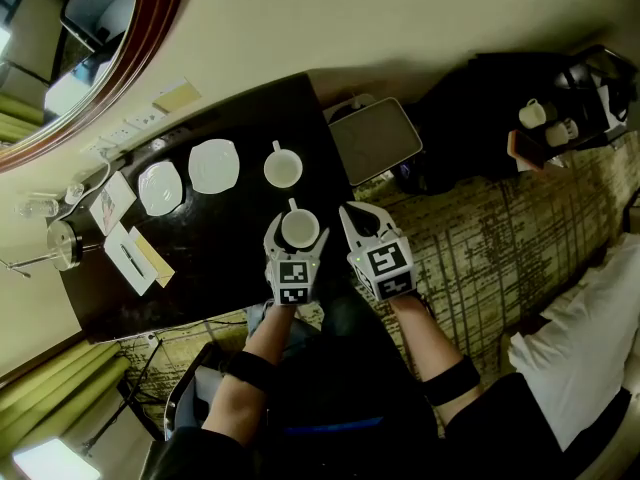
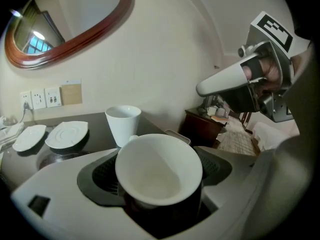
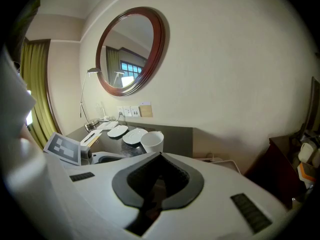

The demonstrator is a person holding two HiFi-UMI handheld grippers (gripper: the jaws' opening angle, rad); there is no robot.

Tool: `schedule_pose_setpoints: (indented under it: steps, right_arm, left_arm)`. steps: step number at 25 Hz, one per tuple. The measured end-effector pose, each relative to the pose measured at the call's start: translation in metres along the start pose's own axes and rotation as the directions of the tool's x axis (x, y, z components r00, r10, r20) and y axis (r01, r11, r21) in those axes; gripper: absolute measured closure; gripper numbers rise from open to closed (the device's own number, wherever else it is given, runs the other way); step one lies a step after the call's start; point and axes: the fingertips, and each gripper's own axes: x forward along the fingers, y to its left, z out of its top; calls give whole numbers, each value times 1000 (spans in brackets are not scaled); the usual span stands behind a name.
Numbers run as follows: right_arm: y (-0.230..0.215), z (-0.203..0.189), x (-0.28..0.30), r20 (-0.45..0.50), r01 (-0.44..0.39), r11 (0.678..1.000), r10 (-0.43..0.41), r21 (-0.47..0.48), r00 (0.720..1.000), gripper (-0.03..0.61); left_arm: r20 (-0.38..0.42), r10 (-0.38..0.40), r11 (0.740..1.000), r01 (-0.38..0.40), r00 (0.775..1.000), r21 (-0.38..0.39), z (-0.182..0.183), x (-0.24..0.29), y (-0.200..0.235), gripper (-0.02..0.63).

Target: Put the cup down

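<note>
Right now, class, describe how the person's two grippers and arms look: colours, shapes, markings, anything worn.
Both the left gripper and the right gripper have smooth white tapering jaws lined with dark grey ribbed pads. Each carries a white cube printed with black square markers. A dark band circles each forearm. No cables show.

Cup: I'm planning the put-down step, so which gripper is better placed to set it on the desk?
Left. The left gripper holds the cup over the dark desk; the right gripper is shut and empty, off to the side.
</note>
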Motion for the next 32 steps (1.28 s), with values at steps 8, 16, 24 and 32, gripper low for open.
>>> schedule_pose_setpoints:
  steps: [8, 16, 24, 32]
  right_arm:
    - [7, 0, 5, -9, -5, 1000, 5, -1, 1000, 572]
    - [14, 8, 6, 10, 11, 999, -11, 35, 1000, 572]
    - [32, 33, -6, 54, 31, 997, -35, 72, 998, 572]
    - [74, 53, -6, 104, 47, 998, -52, 45, 993, 572]
  left_arm:
    - [-13, -20, 999, 21, 1000, 26, 1, 1, -3, 137]
    - [-12, -56, 995, 56, 998, 77, 21, -16, -3, 127]
    - [-11, -96, 981, 97, 995, 168, 64, -73, 13, 147]
    - [38, -62, 981, 54, 997, 184, 95, -142, 66, 332]
